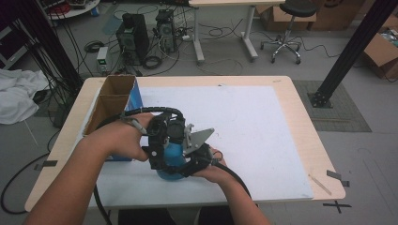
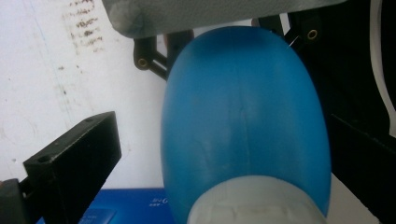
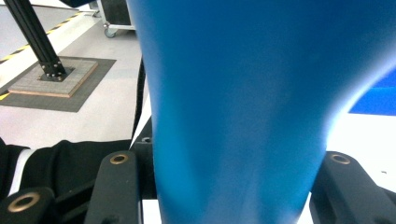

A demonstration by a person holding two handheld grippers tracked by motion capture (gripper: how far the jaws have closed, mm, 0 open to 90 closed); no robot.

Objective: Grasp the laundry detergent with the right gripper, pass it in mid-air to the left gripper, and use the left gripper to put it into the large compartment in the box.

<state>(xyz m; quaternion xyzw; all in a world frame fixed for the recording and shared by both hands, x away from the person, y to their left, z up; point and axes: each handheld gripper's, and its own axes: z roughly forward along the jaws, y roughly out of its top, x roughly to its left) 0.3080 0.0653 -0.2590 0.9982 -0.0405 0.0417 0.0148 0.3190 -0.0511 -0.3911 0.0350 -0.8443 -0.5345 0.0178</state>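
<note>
Clamping the blue bottle (image 1: 170,161) at the near edge of the white mat (image 1: 253,136), the right gripper (image 1: 199,157) is seen with its jaws pressed on both sides of the body. The left gripper (image 1: 162,140) is spread, one jaw clear of the bottle, beside the cardboard box (image 1: 110,101).

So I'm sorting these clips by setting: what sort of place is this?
Probably a lab or workshop, not a home. Desktop computer towers stand on the floor amid loose cables, black metal frame posts are bolted to floor plates, and a rolling stool and cardboard boxes sit behind the table.
</note>
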